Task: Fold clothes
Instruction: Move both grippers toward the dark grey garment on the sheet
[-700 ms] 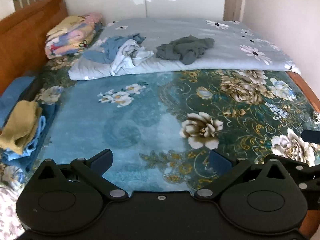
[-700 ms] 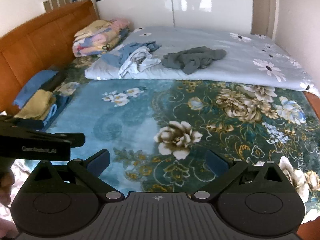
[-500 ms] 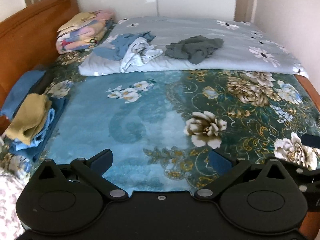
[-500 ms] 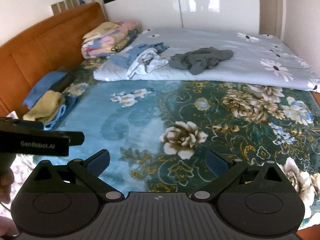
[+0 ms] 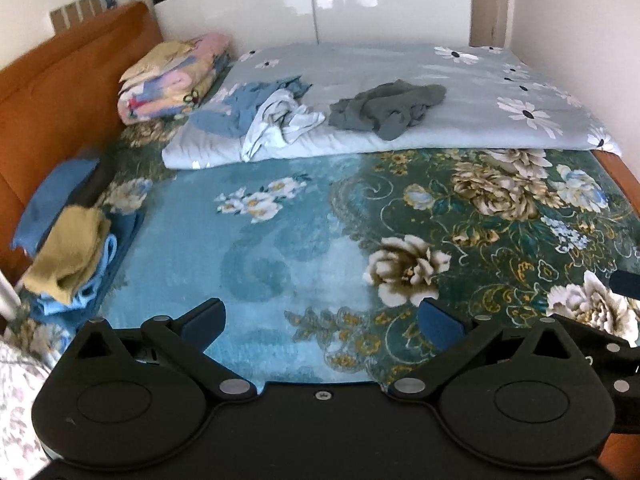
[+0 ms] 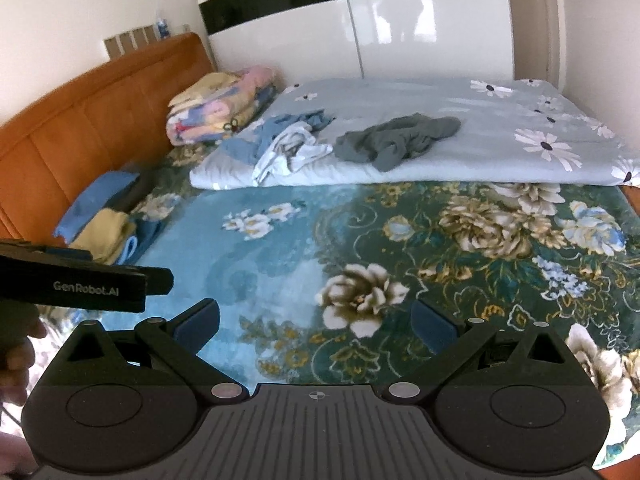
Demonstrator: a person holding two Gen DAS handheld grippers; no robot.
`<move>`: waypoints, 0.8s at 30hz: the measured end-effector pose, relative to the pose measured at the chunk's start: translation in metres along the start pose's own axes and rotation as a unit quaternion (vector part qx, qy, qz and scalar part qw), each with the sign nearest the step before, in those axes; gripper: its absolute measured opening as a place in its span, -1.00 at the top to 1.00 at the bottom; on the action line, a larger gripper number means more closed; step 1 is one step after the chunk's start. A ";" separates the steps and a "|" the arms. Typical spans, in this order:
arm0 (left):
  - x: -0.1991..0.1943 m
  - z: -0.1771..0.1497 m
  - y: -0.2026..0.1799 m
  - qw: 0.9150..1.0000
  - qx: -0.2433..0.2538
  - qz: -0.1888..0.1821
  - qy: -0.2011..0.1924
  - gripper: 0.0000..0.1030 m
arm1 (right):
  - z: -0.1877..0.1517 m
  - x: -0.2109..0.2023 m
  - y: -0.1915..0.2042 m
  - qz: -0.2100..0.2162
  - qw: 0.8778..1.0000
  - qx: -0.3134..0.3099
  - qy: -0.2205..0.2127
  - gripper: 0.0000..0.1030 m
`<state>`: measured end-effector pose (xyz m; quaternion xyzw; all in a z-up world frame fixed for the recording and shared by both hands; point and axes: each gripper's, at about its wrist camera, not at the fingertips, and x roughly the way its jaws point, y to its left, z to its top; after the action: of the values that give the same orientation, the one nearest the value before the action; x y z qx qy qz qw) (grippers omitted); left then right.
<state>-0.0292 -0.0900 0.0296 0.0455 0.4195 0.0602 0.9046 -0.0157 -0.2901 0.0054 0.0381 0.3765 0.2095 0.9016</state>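
Observation:
A crumpled dark grey garment [image 5: 388, 110] [image 6: 396, 140] lies on the pale daisy quilt [image 5: 500, 92] at the far side of the bed. Left of it lies a heap of blue and white clothes [image 5: 268, 116] [image 6: 288, 144]. A folded stack with a yellow piece on top [image 5: 70, 256] [image 6: 106, 236] sits at the bed's left edge. My left gripper [image 5: 322, 320] is open and empty, low over the floral bedspread. My right gripper [image 6: 314, 320] is open and empty beside it. The left gripper's body [image 6: 80, 284] shows at the left of the right wrist view.
An orange headboard [image 5: 60, 92] runs along the left. A folded colourful blanket [image 5: 172, 76] lies by it at the back. White wardrobe doors [image 6: 360, 40] stand behind the bed. The teal floral bedspread [image 5: 260, 248] stretches between the grippers and the clothes.
Both views have risen and tilted up a little, showing more of the wall and wardrobe. Both grippers stay open. The clothes have not moved.

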 end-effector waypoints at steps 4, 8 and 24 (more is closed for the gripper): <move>-0.002 0.005 -0.004 1.000 0.001 0.000 -0.012 -0.97 | 0.004 -0.001 -0.003 0.002 1.000 0.001 -0.010 -1.00; -0.003 0.009 0.000 1.000 -0.011 0.002 -0.024 -0.97 | 0.009 -0.003 -0.006 0.004 1.000 0.003 -0.024 -1.00; 0.038 0.057 0.058 0.994 -0.062 -0.001 -0.091 -0.97 | 0.060 0.038 -0.012 -0.028 0.999 0.018 -0.042 -1.00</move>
<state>0.0349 -0.0287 0.0450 -0.0056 0.3313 0.0809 0.9400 0.0539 -0.2799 0.0208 0.0527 0.3426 0.1758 0.9214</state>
